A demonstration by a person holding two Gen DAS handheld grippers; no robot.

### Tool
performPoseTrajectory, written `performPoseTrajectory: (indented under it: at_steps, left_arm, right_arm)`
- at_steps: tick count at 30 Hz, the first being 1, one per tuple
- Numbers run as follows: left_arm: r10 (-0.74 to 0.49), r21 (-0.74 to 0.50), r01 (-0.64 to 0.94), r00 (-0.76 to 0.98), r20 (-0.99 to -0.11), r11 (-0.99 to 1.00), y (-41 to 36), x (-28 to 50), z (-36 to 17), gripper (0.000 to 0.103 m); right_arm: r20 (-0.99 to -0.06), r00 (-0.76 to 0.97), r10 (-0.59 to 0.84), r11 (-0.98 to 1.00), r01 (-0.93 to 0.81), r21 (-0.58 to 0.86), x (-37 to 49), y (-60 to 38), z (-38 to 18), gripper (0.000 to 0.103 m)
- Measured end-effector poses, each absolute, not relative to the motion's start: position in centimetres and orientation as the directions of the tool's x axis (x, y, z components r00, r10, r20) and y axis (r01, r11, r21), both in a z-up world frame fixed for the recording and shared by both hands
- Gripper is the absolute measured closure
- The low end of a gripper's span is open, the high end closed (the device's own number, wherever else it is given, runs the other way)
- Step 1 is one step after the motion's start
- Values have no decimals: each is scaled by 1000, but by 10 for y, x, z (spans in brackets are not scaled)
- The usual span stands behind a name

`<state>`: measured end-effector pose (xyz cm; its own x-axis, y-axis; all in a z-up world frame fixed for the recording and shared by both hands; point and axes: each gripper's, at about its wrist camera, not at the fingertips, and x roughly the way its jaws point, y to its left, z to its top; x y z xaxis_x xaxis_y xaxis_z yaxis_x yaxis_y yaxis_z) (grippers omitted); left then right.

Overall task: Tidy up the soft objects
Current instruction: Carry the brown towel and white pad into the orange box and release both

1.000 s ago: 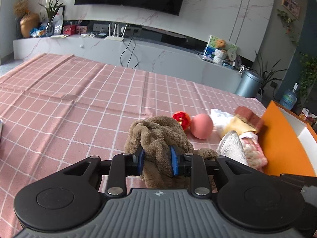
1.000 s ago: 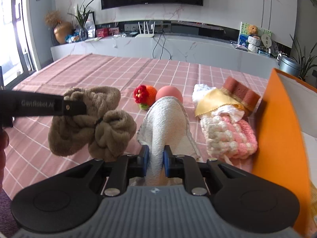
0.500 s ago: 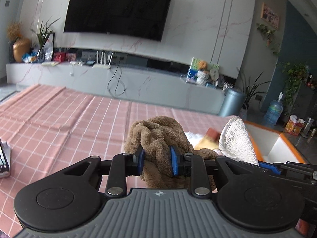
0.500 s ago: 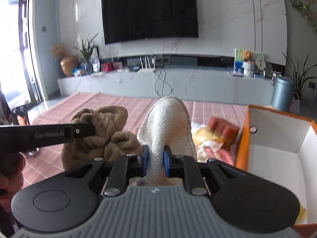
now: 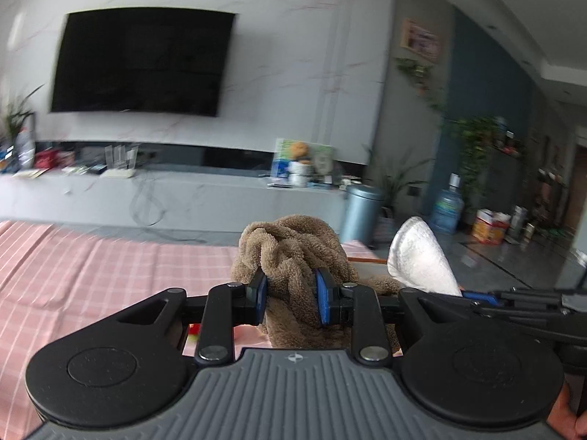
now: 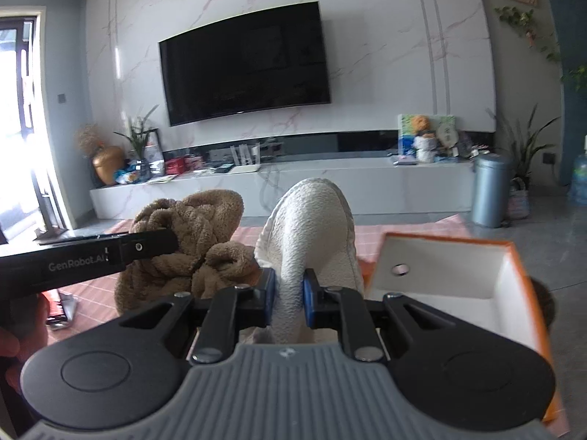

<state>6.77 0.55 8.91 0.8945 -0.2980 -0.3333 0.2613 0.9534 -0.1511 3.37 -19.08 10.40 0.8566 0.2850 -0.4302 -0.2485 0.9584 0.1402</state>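
Observation:
My left gripper (image 5: 290, 301) is shut on a fluffy brown towel (image 5: 293, 245) and holds it up above the pink checked tablecloth (image 5: 110, 275). The brown towel also shows in the right wrist view (image 6: 187, 234), with the left gripper's finger (image 6: 146, 247) across it. My right gripper (image 6: 287, 300) is shut on a white knitted cloth (image 6: 312, 227), held in the air just left of the orange box (image 6: 458, 275) with its white inside. The white cloth also shows in the left wrist view (image 5: 418, 253).
The orange box's rim (image 5: 361, 258) peeks out behind the brown towel. A grey bin (image 6: 489, 190) and a low TV cabinet (image 6: 293, 183) stand beyond the table. Something red (image 5: 194, 328) lies on the cloth below my left gripper.
Both grippers have risen with their cloths and tilted up; the table and the other soft things have dropped out of sight. The right gripper now sits close to the orange box.

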Motion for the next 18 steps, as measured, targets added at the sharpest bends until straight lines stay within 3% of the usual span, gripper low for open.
performPoseTrajectory:
  at_steps: [8,18]
  left_arm:
    - [-428,-95,423,834,-347,901,-51,93,96,73]
    - [-483,1,550,735,-476,835,-120,139,76,73]
  right_arm:
    - [-477,861,177,984,-154,88,41,-246,114,88]
    - [-612,784,107,994,-86,64,83,-300,92,88]
